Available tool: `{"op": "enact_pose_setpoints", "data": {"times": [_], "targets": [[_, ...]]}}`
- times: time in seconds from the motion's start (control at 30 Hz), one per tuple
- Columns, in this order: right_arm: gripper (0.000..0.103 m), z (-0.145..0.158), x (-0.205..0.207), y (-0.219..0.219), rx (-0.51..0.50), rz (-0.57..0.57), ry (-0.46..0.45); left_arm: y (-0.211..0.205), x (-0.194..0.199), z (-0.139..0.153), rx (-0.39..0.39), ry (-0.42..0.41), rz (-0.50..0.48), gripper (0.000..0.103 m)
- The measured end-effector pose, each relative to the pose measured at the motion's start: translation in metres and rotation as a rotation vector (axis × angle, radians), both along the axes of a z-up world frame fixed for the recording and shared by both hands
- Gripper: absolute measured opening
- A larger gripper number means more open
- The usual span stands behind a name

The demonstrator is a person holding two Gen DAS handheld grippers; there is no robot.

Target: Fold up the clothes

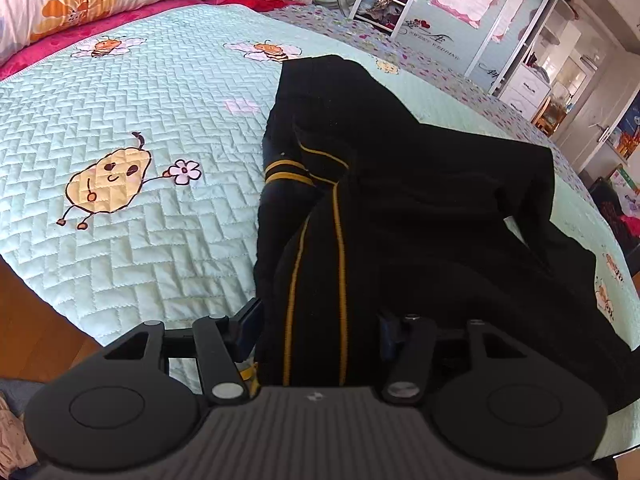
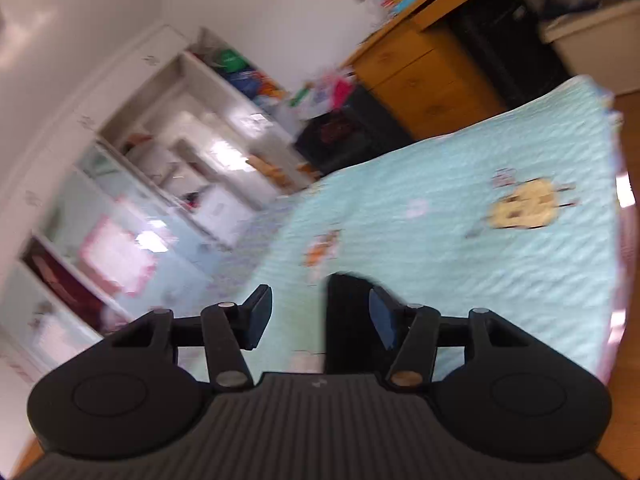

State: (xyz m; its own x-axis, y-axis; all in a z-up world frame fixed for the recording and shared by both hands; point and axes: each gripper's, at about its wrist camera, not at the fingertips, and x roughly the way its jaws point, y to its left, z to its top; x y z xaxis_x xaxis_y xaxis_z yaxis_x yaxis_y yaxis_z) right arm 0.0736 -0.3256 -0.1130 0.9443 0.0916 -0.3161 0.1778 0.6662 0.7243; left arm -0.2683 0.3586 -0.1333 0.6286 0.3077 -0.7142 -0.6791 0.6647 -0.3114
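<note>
Bedroom; a mint quilted bed carries the black garment, its long axis running from 6 toward 12 o'clock. The left gripper is nearer: cloth fills the gap between its half-spread jaws, though contact with the pads is hard to make out. The right gripper stands unclenched; dark cloth lies by one pad, blurred.
</note>
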Motion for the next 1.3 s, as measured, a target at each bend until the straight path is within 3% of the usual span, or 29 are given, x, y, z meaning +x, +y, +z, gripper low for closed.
{"op": "enact_pose_setpoints", "data": {"times": [0.07, 0.1, 0.2, 0.33, 0.43, 0.47, 0.53, 0.57, 0.6, 0.67, 0.73, 0.93, 1.0, 1.13, 1.3], "targets": [[0.058, -0.013, -0.020, 0.004, -0.034, -0.059, 0.018, -0.004, 0.000, 0.002, 0.007, 0.000, -0.012, 0.057], [0.058, -0.018, -0.030, 0.010, -0.020, -0.030, 0.007, -0.004, 0.000, 0.004, 0.010, 0.001, -0.019, 0.057], [0.061, -0.018, -0.044, 0.048, -0.015, 0.111, 0.004, -0.001, -0.001, 0.004, 0.009, 0.007, -0.015, 0.057], [0.072, -0.005, -0.044, 0.123, -0.076, 0.364, -0.022, 0.001, -0.008, 0.004, -0.003, -0.011, 0.014, 0.057], [0.079, -0.007, -0.036, 0.164, -0.137, 0.478, -0.002, -0.001, -0.014, 0.003, -0.016, -0.029, 0.028, 0.058], [0.082, -0.015, -0.026, 0.172, -0.156, 0.479, 0.059, -0.002, -0.015, 0.003, -0.020, -0.034, 0.029, 0.059], [0.082, -0.043, -0.003, 0.181, -0.189, 0.456, 0.304, -0.002, -0.019, 0.003, -0.027, -0.049, 0.027, 0.058], [0.076, -0.057, 0.004, 0.181, -0.186, 0.446, 0.431, -0.003, -0.021, 0.004, -0.029, -0.056, 0.025, 0.058], [0.074, -0.062, -0.001, 0.179, -0.160, 0.435, 0.445, -0.003, -0.024, 0.005, -0.028, -0.062, 0.024, 0.058], [0.075, -0.053, -0.023, 0.182, -0.139, 0.440, 0.365, -0.004, -0.026, 0.006, -0.026, -0.067, 0.023, 0.059], [0.075, -0.037, -0.040, 0.199, -0.142, 0.526, 0.297, -0.007, -0.025, 0.004, -0.019, -0.066, 0.015, 0.059], [0.076, 0.027, -0.077, 0.333, -0.208, 1.071, 0.096, -0.027, -0.011, 0.000, 0.062, -0.034, -0.033, 0.061], [0.081, 0.048, -0.091, 0.387, -0.243, 1.220, 0.011, -0.032, -0.012, 0.000, 0.092, -0.036, -0.047, 0.062], [0.081, 0.077, -0.118, 0.496, -0.403, 1.418, -0.114, -0.024, -0.028, 0.000, 0.039, -0.102, -0.010, 0.062], [0.082, 0.081, -0.145, 0.627, -0.653, 1.551, -0.132, -0.020, -0.038, -0.008, -0.018, -0.160, -0.002, 0.062]]}}
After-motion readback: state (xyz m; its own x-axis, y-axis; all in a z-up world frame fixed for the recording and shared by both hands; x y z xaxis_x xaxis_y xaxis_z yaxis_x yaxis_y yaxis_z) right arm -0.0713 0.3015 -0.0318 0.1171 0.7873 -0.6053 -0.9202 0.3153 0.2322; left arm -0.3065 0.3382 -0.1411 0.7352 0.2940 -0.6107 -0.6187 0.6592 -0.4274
